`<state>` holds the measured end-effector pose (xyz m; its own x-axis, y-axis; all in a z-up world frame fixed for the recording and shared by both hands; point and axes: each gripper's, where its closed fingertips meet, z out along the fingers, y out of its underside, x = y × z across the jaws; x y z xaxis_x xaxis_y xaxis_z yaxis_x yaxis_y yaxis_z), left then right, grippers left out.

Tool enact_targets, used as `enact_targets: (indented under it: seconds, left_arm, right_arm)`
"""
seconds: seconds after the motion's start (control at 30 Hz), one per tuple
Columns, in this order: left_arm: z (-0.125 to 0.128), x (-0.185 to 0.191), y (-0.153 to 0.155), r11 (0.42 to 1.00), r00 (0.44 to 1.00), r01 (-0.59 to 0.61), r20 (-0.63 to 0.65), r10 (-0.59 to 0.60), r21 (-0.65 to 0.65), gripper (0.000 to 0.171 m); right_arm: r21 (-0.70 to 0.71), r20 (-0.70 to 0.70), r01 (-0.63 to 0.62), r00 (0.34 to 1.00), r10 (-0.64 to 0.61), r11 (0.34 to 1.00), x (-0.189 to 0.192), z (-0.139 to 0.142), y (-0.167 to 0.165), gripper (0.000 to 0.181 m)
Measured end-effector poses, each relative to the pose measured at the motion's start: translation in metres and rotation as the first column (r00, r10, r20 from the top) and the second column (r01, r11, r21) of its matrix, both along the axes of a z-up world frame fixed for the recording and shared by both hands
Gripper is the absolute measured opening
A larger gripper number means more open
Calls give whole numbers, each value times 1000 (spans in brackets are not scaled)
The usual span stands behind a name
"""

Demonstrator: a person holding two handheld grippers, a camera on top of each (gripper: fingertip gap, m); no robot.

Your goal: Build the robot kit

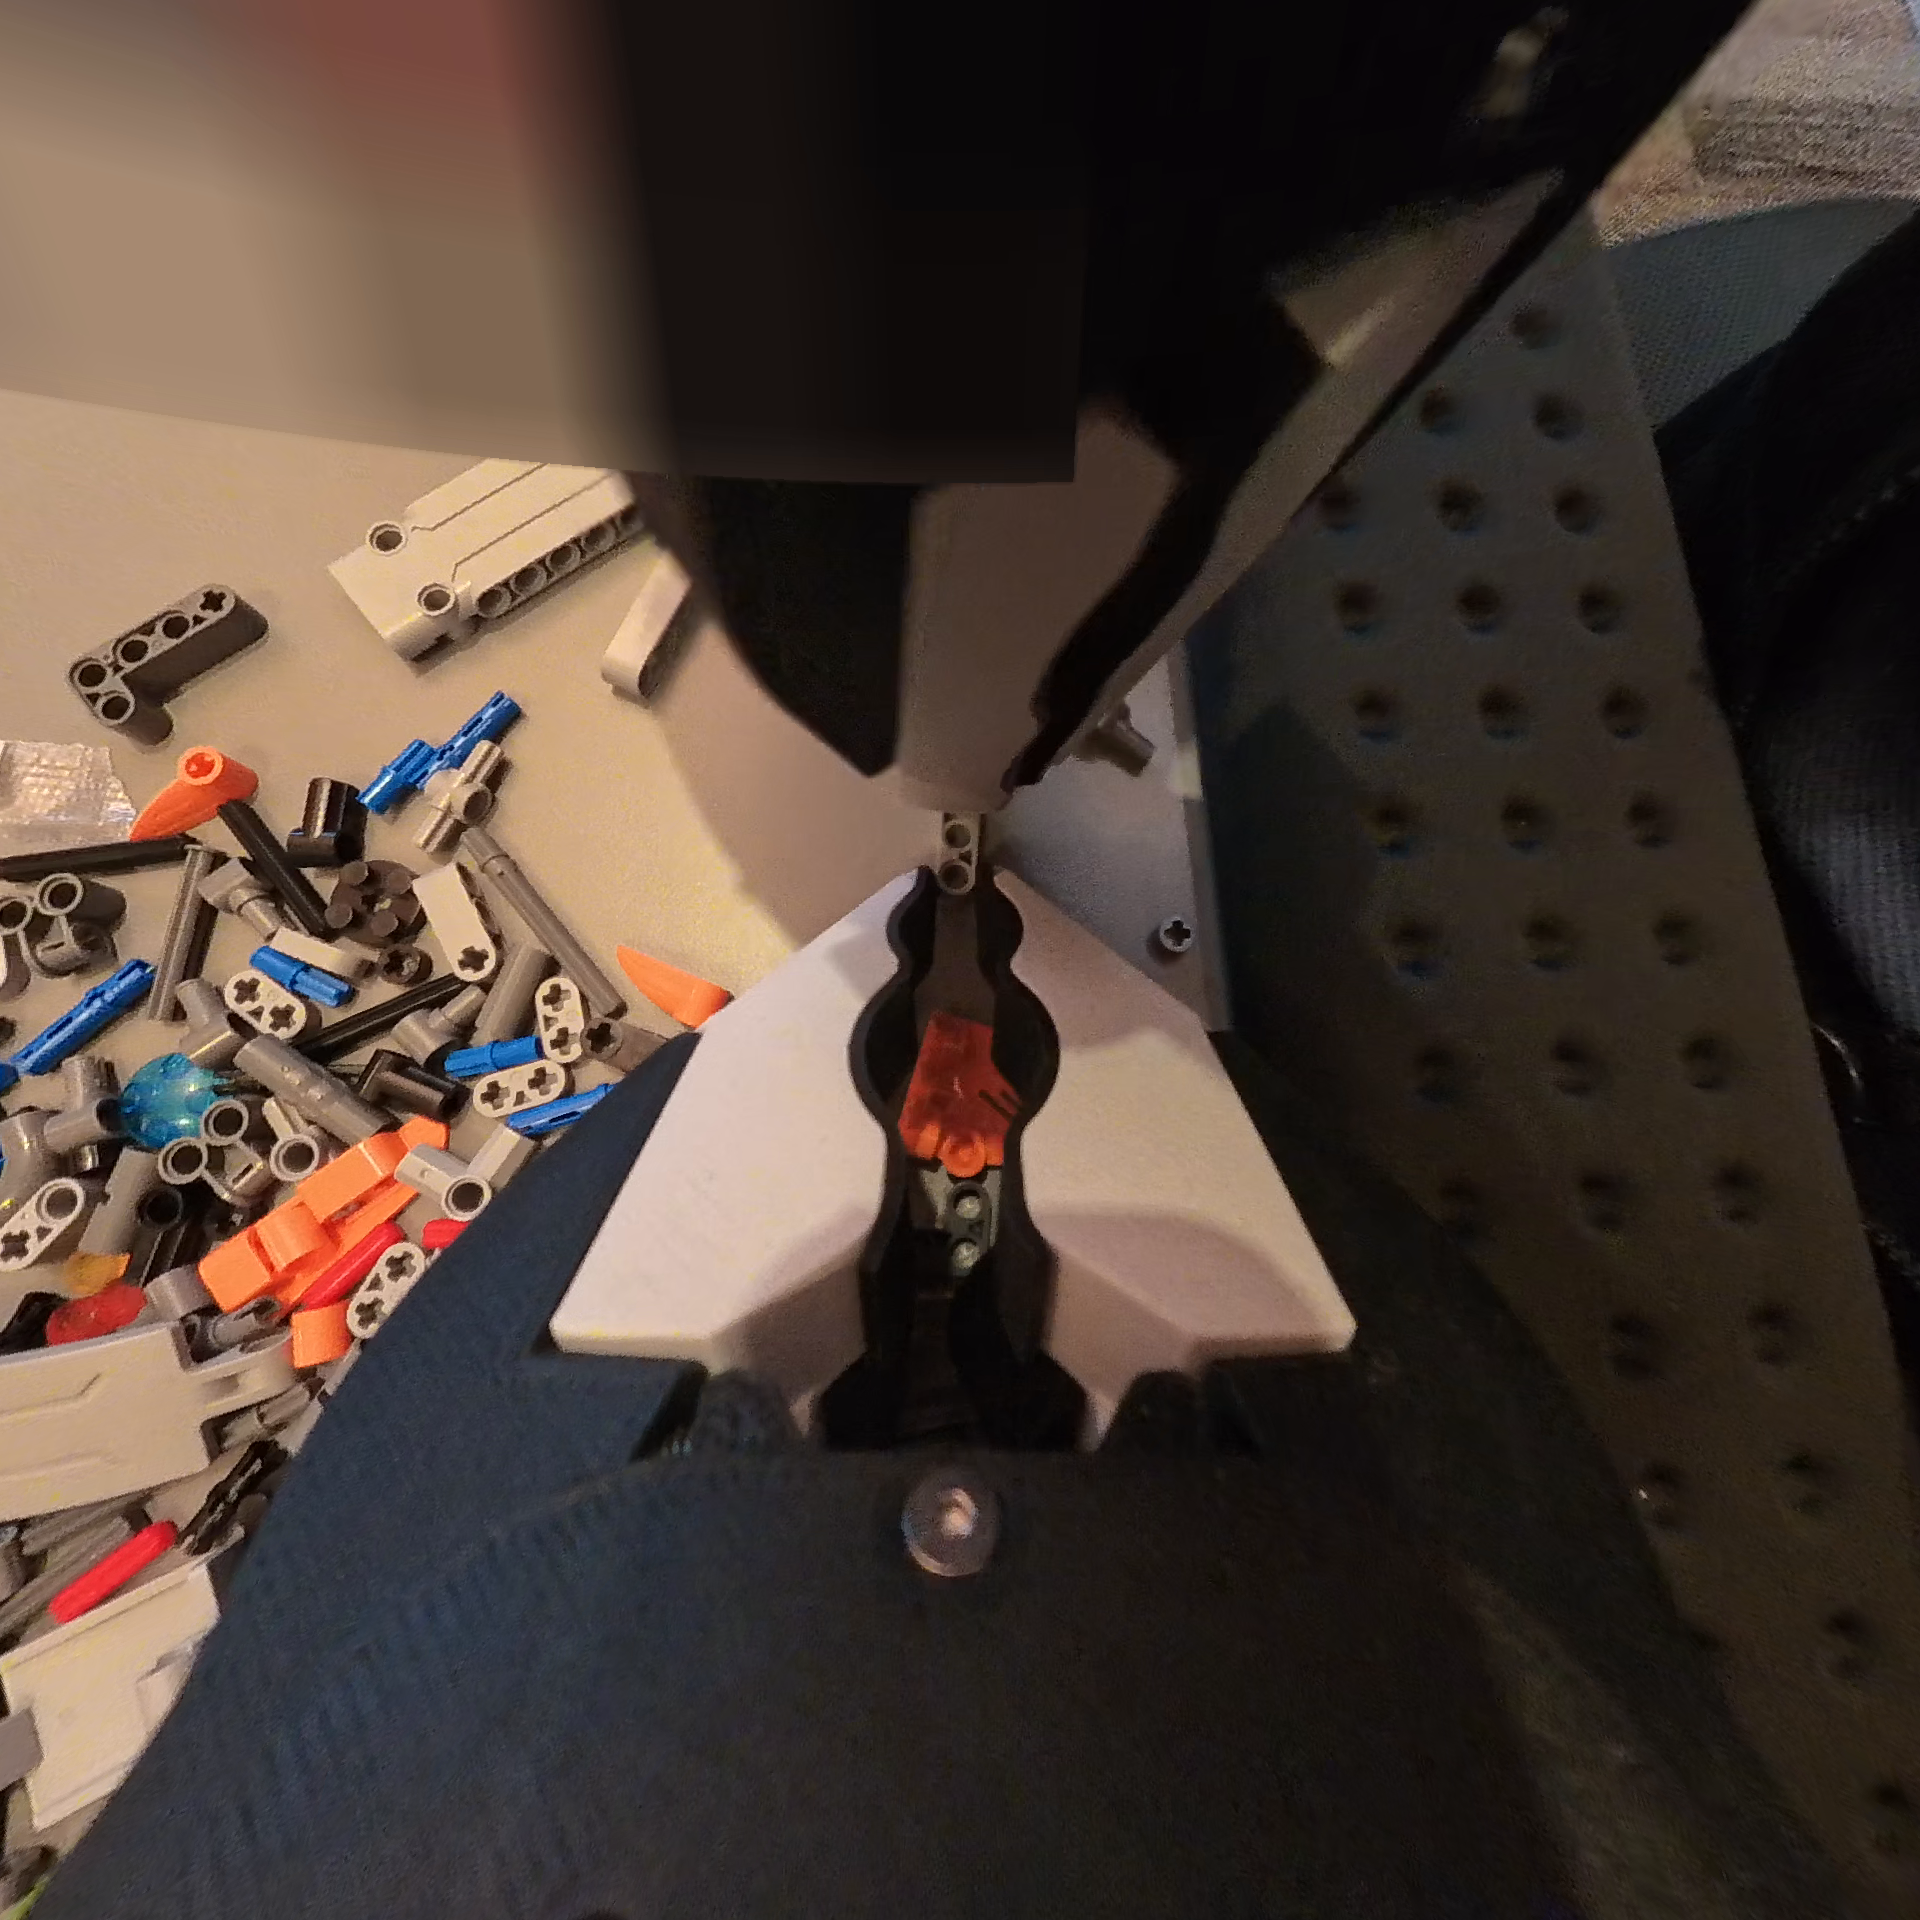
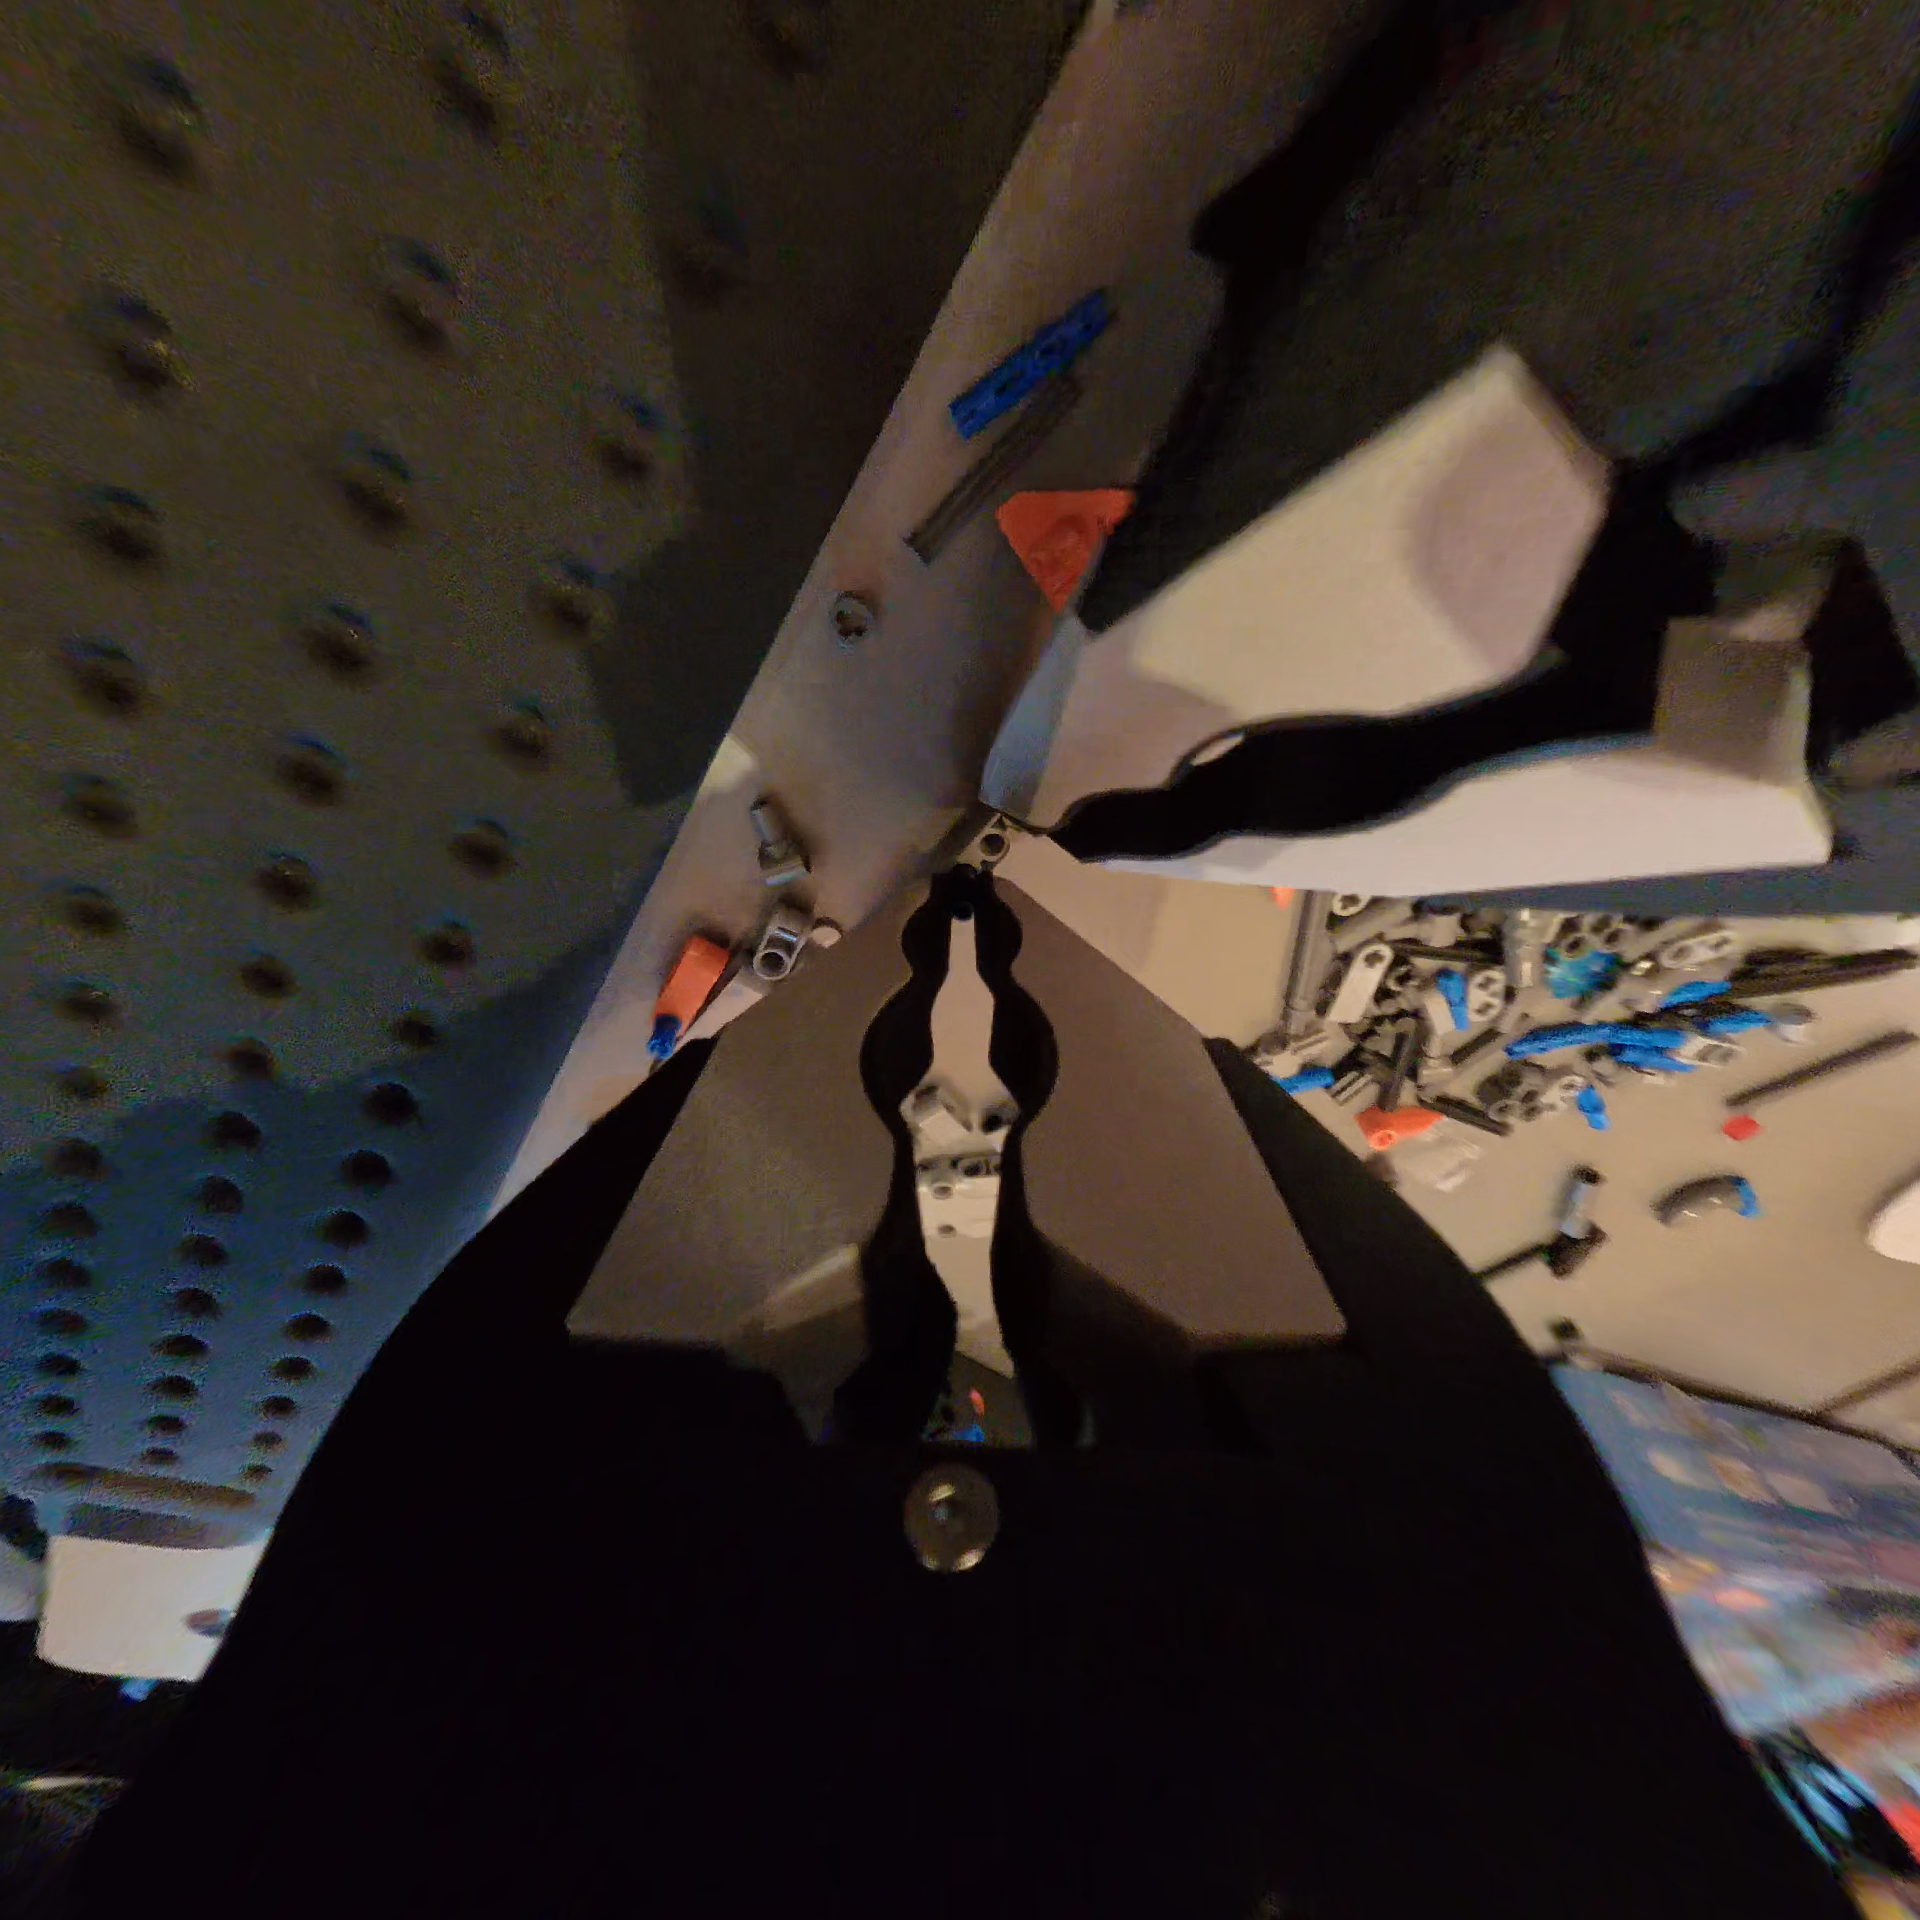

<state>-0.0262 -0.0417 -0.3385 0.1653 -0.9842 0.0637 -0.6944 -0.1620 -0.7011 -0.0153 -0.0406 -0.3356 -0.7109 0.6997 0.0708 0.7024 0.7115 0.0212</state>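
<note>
Left wrist view: left claw and right claw, both closed, pinch one small grey connector above the desk; keep both grips aligned.

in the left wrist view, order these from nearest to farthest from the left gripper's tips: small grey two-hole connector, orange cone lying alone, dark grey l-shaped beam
1. The small grey two-hole connector, right at the tips of the left gripper.
2. The orange cone, lying alone to the left of the fingers.
3. The dark grey L-shaped beam, far left and up, beyond the pile of loose parts.
</note>
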Motion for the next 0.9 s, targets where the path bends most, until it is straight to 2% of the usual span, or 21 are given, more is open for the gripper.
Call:
enact_targets:
  seconds: [0.07, 0.2, 0.33, 0.47, 0.7, 0.8, 0.87, 0.9]
  left_arm:
    - [0, 0, 0, 1000, 1000, -3, 2, 3, -8, 5]
    - [1, 0, 0, 1000, 1000, -6, 6, 6, -19, 5]
    - [1, 1, 0, 999, 1000, -12, 9, 12, -30, 5]
    - [1, 2, 0, 1000, 1000, -6, 1, 6, -2, 5]
    - [1, 1, 1, 1000, 1000, -9, 2, 9, -9, 5]
    - [1, 2, 1, 1000, 1000, -8, 1, 8, -7, 5]
    - [1, 2, 1, 1000, 1000, -10, 0, 10, 4, 5]
    - [0, 1, 2, 1000, 1000, -14, -3, 14, 2, 5]
  right_arm:
    - [-80, -14, 69, 997, -70, 994, 0, 0, 0, 2]
    - [-158, -102, 150, 981, -167, 976, 0, 3, -3, 8]
    - [-210, -180, 213, 951, -252, 954, -2, 7, -1, 5]
    - [-247, -202, 246, 933, -298, 937, 0, 10, 0, 2]
    - [-245, -200, 228, 939, -279, 942, 1, 5, 0, 0]
    - [-275, -195, 250, 931, -308, 929, 2, 5, 0, 0]
    - [-297, -221, 292, 905, -362, 909, 0, 12, 3, 3]
    - [-326, -252, 307, 883, -395, 894, -1, 23, 5, 11]
